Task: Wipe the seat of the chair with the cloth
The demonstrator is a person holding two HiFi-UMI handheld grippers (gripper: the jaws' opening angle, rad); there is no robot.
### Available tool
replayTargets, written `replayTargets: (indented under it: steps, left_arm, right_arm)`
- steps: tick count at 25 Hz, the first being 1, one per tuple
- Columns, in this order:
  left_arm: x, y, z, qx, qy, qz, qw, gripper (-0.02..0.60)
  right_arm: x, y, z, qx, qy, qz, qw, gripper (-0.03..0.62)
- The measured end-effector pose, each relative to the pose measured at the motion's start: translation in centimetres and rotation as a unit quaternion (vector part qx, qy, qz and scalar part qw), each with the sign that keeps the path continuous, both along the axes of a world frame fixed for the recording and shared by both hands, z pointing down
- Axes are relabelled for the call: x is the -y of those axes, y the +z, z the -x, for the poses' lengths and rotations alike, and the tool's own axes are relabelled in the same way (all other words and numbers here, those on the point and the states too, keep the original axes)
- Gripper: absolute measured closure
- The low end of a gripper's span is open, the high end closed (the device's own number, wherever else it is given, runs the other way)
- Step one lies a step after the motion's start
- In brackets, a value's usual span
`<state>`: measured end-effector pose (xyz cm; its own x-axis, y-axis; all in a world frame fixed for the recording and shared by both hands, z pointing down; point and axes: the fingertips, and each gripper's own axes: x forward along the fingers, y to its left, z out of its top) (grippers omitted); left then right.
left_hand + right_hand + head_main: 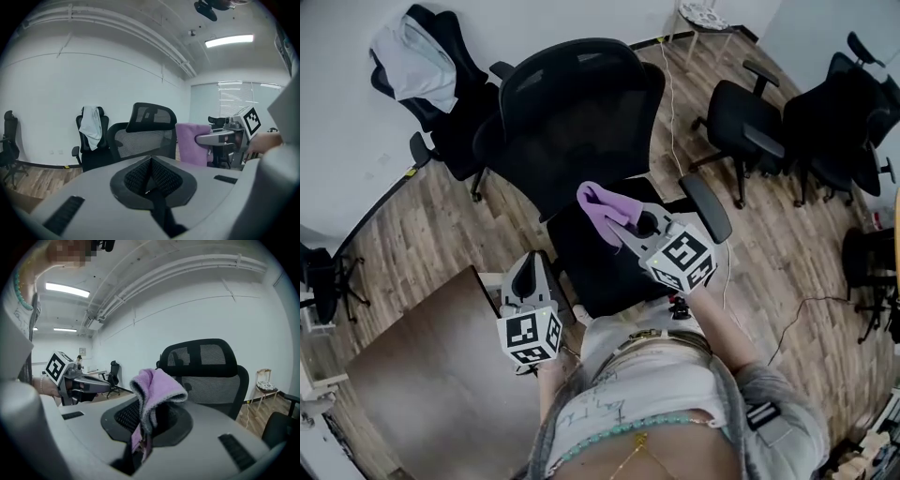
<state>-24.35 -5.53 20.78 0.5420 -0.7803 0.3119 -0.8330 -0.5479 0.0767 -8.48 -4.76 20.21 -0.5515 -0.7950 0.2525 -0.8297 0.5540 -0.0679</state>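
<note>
Right hand-held gripper point(622, 228) pinches the purple cloth point(602, 204), holding it above the seat point(605, 272) of the black chair point(572, 122). Left hand-held gripper point(528, 274) hangs beside the seat's left edge, jaws pressed together, empty.

Left tool point(528, 274) closed, held low; right tool point(625, 234) higher, clamping cloth point(604, 203).

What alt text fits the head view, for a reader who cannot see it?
The right hand-held gripper holds a purple cloth over the black seat of an office chair. The left hand-held gripper, shut and empty, hangs beside the seat. More black chairs stand on the wooden floor.
</note>
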Motion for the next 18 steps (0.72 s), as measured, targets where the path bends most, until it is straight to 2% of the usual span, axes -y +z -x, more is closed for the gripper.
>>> replayTargets:
  steps: [2,4,10,13,15,18]
  left_arm:
    - [0.7,0.5,2.3,-0.007,0.004,0.005,1.0,0.571]
    - [0.8,0.9,3.1,-0.008,0.009,0.009,0.9999,0.571]
    - [2.1,2.4,2.6,0.002,0.04,0.017,0.999,0.571]
    - [2.2,3.2,3.0,0.007,0.037,0.019,0.9991,0.571]
    - [2.1,3.7,2.2,0.012,0.024,0.021,0.9994,0.571]
    - [1.8,4.9,-2.4,0.031,-0.008,0.032,0.999,0.571]
  right_arm:
    - [0.7,0.4,2.3,0.001,0.002,0.004,1.0,0.546]
    - [0.8,0.8,3.2,-0.005,0.004,0.008,1.0,0.546]
    - [1.4,1.3,3.4,-0.039,-0.002,0.003,0.999,0.546]
    - [1.3,2.1,3.2,-0.05,-0.009,0.004,0.999,0.546]
    - [1.4,2.3,1.5,-0.05,-0.018,-0.003,0.999,0.546]
    - [1.8,2.8,-4.8,-0.038,-0.042,-0.013,0.998,0.546]
